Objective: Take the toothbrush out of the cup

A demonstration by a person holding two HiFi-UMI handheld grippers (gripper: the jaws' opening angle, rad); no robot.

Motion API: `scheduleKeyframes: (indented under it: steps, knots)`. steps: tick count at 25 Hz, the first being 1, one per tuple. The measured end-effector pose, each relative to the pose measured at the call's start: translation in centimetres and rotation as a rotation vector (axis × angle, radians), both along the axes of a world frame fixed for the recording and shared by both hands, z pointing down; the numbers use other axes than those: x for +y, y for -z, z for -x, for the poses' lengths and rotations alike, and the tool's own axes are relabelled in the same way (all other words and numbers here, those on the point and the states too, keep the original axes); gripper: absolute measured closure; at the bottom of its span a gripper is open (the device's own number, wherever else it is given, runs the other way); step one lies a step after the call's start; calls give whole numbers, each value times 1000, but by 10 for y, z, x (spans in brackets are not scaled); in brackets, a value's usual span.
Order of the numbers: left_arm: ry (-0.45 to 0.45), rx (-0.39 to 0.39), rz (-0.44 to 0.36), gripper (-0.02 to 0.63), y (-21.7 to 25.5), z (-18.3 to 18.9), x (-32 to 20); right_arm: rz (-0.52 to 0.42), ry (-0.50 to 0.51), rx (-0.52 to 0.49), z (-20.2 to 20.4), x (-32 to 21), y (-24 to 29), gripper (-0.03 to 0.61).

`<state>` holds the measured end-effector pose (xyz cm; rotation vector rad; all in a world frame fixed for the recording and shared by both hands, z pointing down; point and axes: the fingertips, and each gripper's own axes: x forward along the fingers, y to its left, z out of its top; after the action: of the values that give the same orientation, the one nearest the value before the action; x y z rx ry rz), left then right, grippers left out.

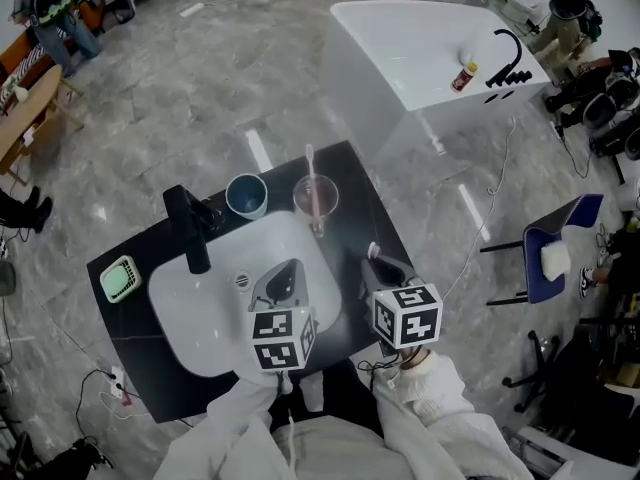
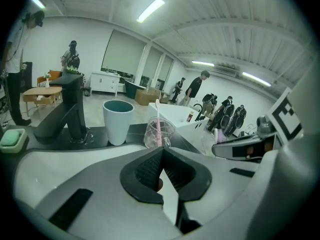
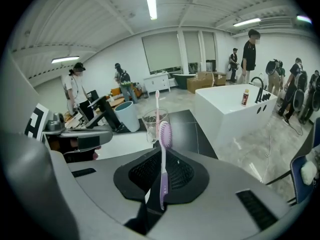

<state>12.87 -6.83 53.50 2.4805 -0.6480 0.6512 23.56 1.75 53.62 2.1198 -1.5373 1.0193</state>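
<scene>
Bristles up, slim purple toothbrush [image 3: 164, 134] stands clamped in the right tool [image 3: 161, 156]; left tool [image 2: 161, 159] closed on nothing.

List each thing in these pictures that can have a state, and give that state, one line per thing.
Left gripper: shut, holding nothing.
Right gripper: shut on the purple toothbrush.
Purple toothbrush: clamped upright, bristles up, out of any cup.
Pink toothbrush: standing in the clear cup.
Clear cup: upright on the counter.
Blue cup: upright, looks empty.
Faucet: no water seen running.
</scene>
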Motion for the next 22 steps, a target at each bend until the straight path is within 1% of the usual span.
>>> scheduleKeyframes:
  steps: [7,14,19,22]
  knots:
    - [28,-45,10,615,-15,11,-4,4,45,-22,6,-20,-24,539]
    - [65,-80,33,615,-35,21,-8,54,88,-35,12,-30,-56,539]
    - [81,-95,43,615,-47,29,-12,96,89,-26,11,-32,-79,540]
    - [89,-101,53,615,-55,32,-13,105,83,-20,7,-34,-88,538]
